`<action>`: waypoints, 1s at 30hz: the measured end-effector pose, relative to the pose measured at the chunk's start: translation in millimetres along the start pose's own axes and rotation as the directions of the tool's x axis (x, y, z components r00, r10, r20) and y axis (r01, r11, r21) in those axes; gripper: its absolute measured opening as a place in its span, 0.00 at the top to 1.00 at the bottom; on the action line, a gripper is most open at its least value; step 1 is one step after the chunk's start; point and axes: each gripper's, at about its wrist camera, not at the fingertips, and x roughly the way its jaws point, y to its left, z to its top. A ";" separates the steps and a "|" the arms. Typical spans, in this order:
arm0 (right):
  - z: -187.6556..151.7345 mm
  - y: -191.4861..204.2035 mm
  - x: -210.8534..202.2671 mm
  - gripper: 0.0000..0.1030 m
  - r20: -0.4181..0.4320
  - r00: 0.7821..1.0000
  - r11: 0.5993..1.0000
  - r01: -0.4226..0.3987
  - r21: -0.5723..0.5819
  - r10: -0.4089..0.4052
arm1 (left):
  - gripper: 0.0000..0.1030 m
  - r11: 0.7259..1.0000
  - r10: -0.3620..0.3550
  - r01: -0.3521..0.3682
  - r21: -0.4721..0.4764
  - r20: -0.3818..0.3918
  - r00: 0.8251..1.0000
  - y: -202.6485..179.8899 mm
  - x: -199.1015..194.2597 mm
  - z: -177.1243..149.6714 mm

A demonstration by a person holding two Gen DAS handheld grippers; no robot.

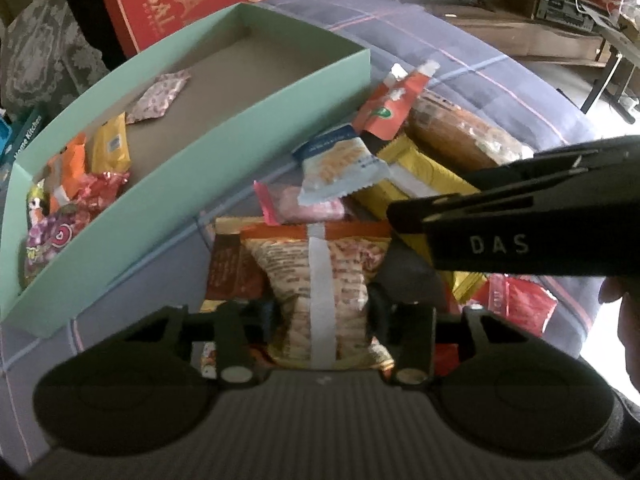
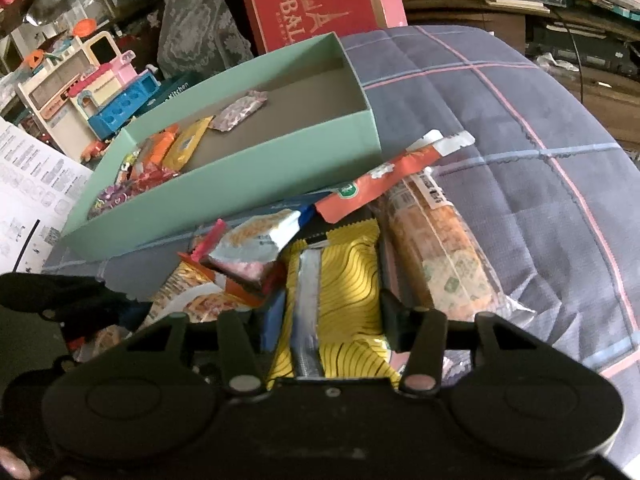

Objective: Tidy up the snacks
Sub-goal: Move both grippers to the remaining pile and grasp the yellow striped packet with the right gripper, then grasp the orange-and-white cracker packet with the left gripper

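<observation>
Checked quilt: carries all items. Green box: few snacks at one end. Loose snack pile: beside the box. Left hand-held gripper: jaws closed against a tan snack bag. Right hand-held gripper: clamped on a yellow packet.

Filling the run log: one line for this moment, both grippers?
left gripper: jaws on peanut pack | right gripper: jaws on yellow pack | green box: partly filled | pile outside on quilt
</observation>
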 end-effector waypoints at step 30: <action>53.8 6.1 -75.1 0.53 0.127 0.991 0.999 -0.052 0.012 0.050 | 0.62 0.965 -0.030 0.086 -0.248 0.223 0.974 85.1 -86.4 19.9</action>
